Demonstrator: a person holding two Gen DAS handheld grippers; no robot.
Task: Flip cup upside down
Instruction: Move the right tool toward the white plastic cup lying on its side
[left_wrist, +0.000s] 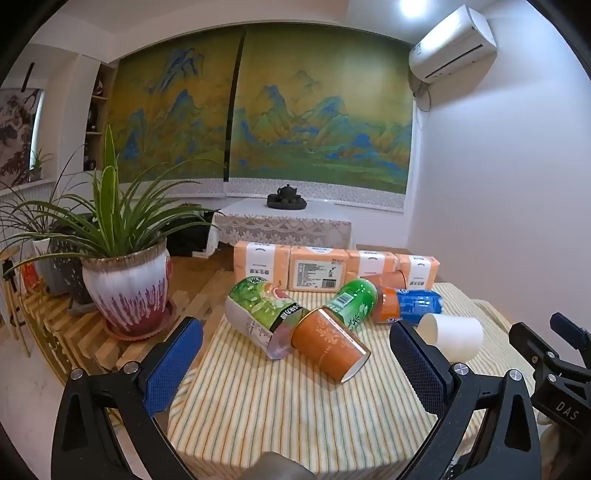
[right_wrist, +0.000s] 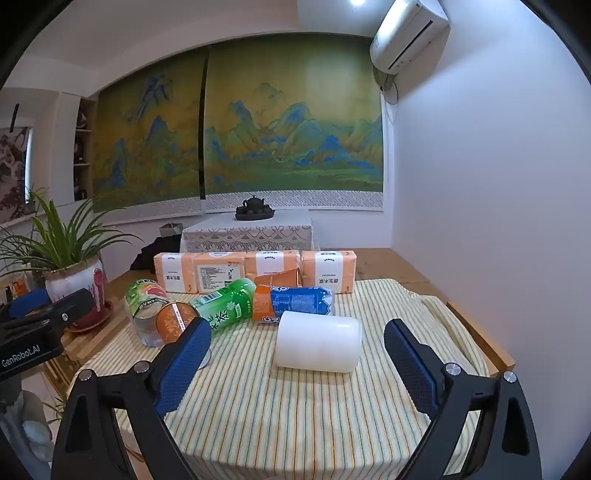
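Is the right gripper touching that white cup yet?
Apart. In the right wrist view the right gripper is open, its blue fingers flanking the white cup lying on its side, with striped cloth visible between each.

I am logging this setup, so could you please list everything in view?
white cup: 1, white, on its side, cloth centre-right
orange cup: 1, orange, on its side, left of white cup
drink bottles: 3, green, green-pink, blue-orange, lying behind cups
tissue packs: 4, orange, far table edge
striped cloth: 1, yellow-green, covering table
potted plant: 1, green, left
left claw: 1, blue pads, open
right claw: 1, blue pads, open
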